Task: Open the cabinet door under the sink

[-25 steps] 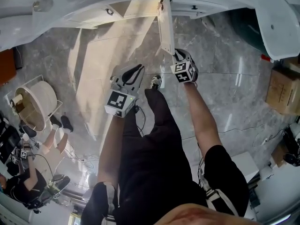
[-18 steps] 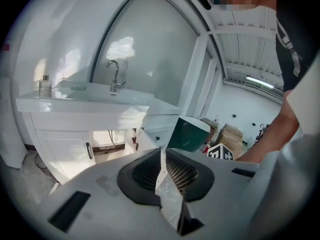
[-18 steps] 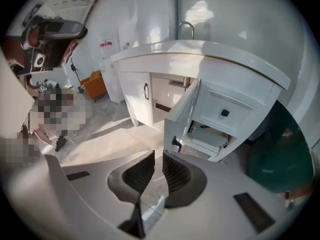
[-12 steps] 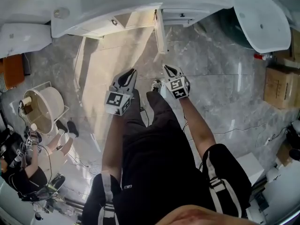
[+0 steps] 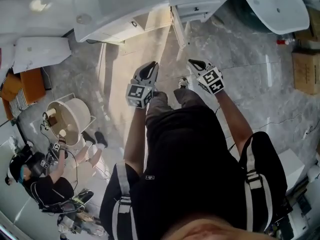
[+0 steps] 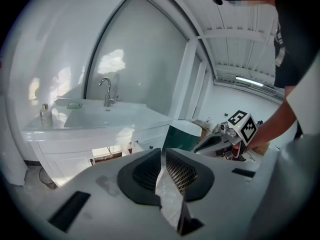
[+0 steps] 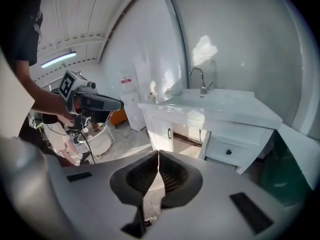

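The only markings are the black-and-white square codes on each gripper's cube; a red-and-white sign (image 7: pixel 126 80) on the wall, left of centre in the right gripper view, is too small to read.

The left gripper (image 5: pixel 148 69), at the middle of the head view, has its jaws drawn almost together, with only a thin slit between the tips and nothing in it. The right gripper (image 5: pixel 195 62), just to its right, has its jaws closed tip to tip and is empty too.

The cabinet door (image 5: pixel 178 29) stands swung open at the upper middle of the head view, seen edge-on and jutting out from the white vanity under the sink (image 7: pixel 215 100). The right gripper is near its free end but apart from it.
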`<control>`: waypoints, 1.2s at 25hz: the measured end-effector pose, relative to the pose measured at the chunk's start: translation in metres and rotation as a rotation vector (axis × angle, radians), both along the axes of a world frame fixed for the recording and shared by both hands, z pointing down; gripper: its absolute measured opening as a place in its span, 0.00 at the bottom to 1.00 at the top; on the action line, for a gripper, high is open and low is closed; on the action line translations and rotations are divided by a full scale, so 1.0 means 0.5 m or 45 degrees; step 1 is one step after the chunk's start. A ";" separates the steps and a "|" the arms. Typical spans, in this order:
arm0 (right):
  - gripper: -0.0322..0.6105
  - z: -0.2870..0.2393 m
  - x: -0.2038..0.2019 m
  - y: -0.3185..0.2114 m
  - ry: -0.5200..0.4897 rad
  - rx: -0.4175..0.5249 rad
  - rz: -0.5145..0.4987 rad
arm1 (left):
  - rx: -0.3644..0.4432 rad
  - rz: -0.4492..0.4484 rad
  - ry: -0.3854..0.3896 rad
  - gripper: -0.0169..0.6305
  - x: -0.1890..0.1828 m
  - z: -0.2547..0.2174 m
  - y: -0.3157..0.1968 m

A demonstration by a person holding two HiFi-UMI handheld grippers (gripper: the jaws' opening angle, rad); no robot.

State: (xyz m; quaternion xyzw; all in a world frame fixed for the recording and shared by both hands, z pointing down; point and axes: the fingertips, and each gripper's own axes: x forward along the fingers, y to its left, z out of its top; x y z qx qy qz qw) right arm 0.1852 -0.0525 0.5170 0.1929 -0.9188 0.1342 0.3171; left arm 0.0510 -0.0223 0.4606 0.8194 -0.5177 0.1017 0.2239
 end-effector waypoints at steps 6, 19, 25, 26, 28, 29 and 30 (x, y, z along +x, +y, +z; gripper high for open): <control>0.15 -0.077 -0.058 0.059 -0.017 0.057 0.010 | -0.004 0.043 0.000 0.09 -0.043 -0.036 0.084; 0.15 -0.182 -0.254 0.157 -0.108 0.210 0.094 | 0.071 0.263 -0.019 0.09 -0.207 -0.082 0.152; 0.15 -0.190 -0.281 0.188 -0.117 0.247 0.204 | 0.070 0.385 -0.034 0.09 -0.236 -0.067 0.177; 0.15 -0.190 -0.282 0.194 -0.119 0.247 0.216 | 0.073 0.397 -0.033 0.09 -0.239 -0.068 0.180; 0.15 -0.188 -0.285 0.206 -0.118 0.241 0.234 | 0.080 0.411 -0.027 0.09 -0.244 -0.072 0.187; 0.15 -0.185 -0.287 0.213 -0.114 0.236 0.240 | 0.083 0.411 -0.023 0.09 -0.249 -0.073 0.191; 0.15 -0.181 -0.289 0.218 -0.108 0.230 0.245 | 0.085 0.410 -0.020 0.09 -0.254 -0.074 0.193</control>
